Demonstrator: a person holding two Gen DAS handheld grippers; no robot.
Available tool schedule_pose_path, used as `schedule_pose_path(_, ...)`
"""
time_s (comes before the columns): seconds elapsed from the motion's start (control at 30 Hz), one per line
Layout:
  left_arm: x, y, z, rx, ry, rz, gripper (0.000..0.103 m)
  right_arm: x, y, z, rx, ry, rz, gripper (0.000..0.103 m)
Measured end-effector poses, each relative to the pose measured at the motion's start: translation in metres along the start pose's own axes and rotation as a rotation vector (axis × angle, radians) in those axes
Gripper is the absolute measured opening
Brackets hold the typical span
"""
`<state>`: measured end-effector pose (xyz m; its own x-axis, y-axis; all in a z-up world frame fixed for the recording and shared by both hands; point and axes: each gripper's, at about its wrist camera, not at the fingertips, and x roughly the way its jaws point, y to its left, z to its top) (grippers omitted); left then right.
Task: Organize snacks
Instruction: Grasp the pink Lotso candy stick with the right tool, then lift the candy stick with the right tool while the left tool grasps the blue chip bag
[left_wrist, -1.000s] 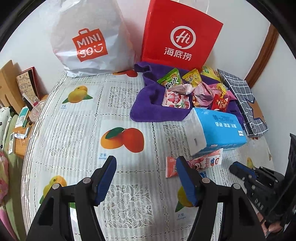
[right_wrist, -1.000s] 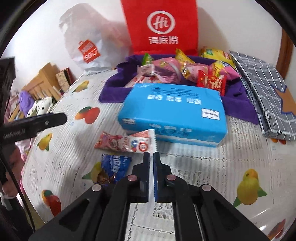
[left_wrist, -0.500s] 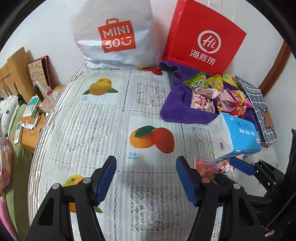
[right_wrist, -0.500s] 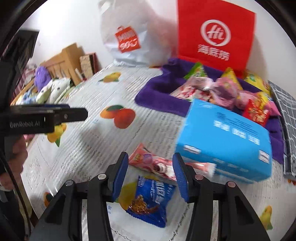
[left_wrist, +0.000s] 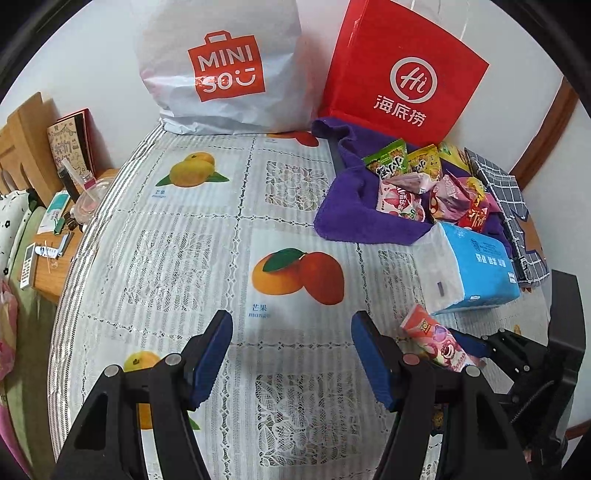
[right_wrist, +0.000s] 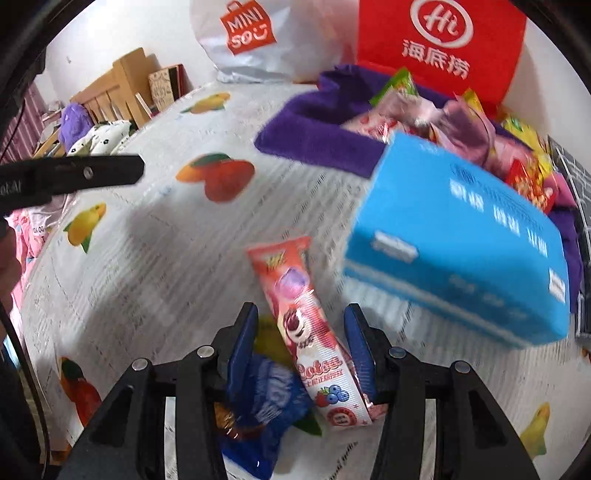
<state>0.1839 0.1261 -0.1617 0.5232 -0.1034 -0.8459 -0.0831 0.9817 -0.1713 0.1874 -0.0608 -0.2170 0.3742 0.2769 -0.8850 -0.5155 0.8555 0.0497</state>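
Nearest to me, the right gripper (right_wrist: 301, 343) hangs low over the table's (left_wrist: 184, 258) near right part with its jaws spread wide, and the pink wafer pack (right_wrist: 308, 332) lies flat between them. The pack's long axis runs almost straight ahead along the fingers, tipped a little to the left at its far end, so the jaws face its two long sides; I judge a plain squeeze across the narrow width is what the next move calls for. Its near end reaches back past the fingertips toward the gripper body. Just left of it, partly under the left finger, sits a blue cookie pack (right_wrist: 266, 402) (blurred, so I can't say whether the two wrappers touch).

The left gripper (left_wrist: 291, 354) is also wide open, holding nothing, over bare cloth to the left; the wafer pack (left_wrist: 436, 339) lies off its right finger, so the right hand is clearly the nearer one.

Farther back stands the blue tissue pack (right_wrist: 461, 251), close beside the wafer's far end. Beyond that, toward the table's far right corner, the purple towel (left_wrist: 351, 218) carries the snack pile (left_wrist: 424, 188), which looks the likely destination.
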Motion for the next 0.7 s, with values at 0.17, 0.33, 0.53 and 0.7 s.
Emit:
schedule_pose_path(0.17, -0.002, 0.000, -0.001, 0.000, -0.004, 0.000, 0.065, -0.001, -0.002, 0.001, 0.019, -0.016, -0.008, 0.049)
schedule_pose_path(0.33, -0.006, 0.000, -0.003, 0.002, -0.010, 0.005, 0.065, 0.005, 0.004, 0.007, 0.015, -0.033, -0.050, 0.027)
schedule_pose_path(0.53, -0.011, 0.005, -0.007, -0.013, -0.013, 0.015, 0.065, -0.008, 0.011, 0.004, 0.006, -0.069, -0.076, 0.023)
schedule_pose_path(0.7, -0.014, 0.004, -0.010, -0.011, -0.011, 0.014, 0.065, -0.036, 0.009, -0.001, 0.038, -0.120, -0.061, 0.023)
